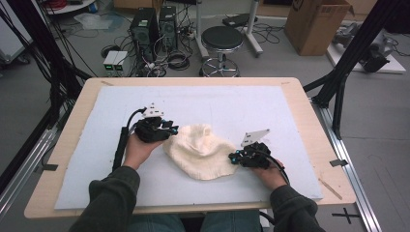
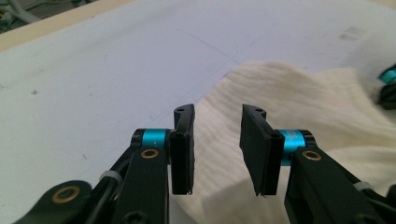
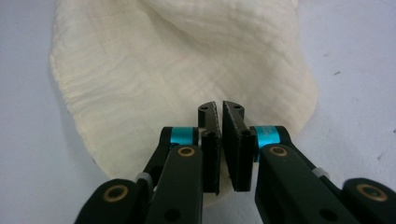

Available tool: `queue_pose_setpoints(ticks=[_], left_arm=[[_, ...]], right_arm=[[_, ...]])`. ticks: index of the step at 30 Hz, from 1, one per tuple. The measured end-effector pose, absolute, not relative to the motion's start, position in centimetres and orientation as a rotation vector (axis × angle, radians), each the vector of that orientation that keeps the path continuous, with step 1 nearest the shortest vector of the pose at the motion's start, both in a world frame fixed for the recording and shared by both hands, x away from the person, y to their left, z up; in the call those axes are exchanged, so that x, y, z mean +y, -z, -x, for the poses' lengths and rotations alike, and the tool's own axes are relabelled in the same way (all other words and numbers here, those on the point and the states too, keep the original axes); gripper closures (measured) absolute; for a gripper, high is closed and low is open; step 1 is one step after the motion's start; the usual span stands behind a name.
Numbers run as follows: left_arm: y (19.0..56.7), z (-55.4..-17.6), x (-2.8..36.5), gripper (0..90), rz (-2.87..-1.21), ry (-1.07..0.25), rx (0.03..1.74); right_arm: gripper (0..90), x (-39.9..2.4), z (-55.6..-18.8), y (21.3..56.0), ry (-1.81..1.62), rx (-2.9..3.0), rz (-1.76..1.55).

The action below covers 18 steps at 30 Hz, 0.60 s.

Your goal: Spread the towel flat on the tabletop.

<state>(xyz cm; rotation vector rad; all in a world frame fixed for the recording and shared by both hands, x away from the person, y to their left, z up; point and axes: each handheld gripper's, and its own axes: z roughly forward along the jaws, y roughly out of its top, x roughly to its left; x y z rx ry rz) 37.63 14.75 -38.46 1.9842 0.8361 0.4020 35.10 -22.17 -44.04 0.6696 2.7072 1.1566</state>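
Left hand-held gripper (image 1: 170, 129): held in the person's left hand (image 1: 138, 150), jaws pointing toward the cream cloth (image 1: 200, 151). In the left gripper view (image 2: 217, 149) the jaws stand spread with a clear gap, and the cloth's edge lies between and under them. Nothing is clamped.

Right hand-held gripper (image 1: 233, 158): held in the person's right hand (image 1: 268, 175), a grey three-cornered plate (image 1: 254, 137) on top. In the right gripper view (image 3: 220, 147) the jaws are pressed nearly together, a thin slit left at the tips. They sit over the near edge of the cloth (image 3: 187, 70); whether a fold is pinched between them cannot be told.

Cream cloth (image 2: 299, 107): crinkled, loosely bunched, lying between the two hand-held grippers and touched by both at opposite edges. A raised hump sits nearer the left one.

Worktop (image 1: 63, 145): pale wood, covered by a white mat (image 1: 232, 104) reaching well beyond both hand-held grippers on all sides.

Room, beyond the far edge of the worktop: black round stool (image 1: 222, 38); two black computer towers (image 1: 153, 26) with tangled cables on the grey floor; open cardboard box (image 1: 314, 24) past the right hand-held gripper's side; black frame struts (image 1: 353, 46) at both sides.
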Motion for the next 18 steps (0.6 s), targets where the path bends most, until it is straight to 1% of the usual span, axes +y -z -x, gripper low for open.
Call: queue_pose_setpoints(ticks=[3, 7, 13, 16, 18], left_arm=[[37.9, -35.9, 15.7, 64.6, -1.967, -0.39, 0.795], [38.1, -33.5, 16.4, 64.6, -1.966, -0.369, 0.744], [39.9, -30.8, 16.7, 64.8, -2.01, -0.315, 0.692], [41.2, -30.2, 16.4, 64.6, -2.063, -0.263, 0.68], [41.7, -30.0, 15.8, 62.9, -2.086, -0.257, 0.661]], right_arm=[[87.6, -22.3, -35.1, 44.1, -1.16, 2.707, -0.679], [88.3, -22.4, -35.2, 44.0, -1.162, 2.706, -0.689], [88.5, -22.7, -35.1, 44.0, -1.163, 2.702, -0.721], [88.4, -22.9, -35.1, 44.1, -1.167, 2.695, -0.728], [88.4, -23.0, -35.0, 44.1, -1.166, 2.689, -0.721]])
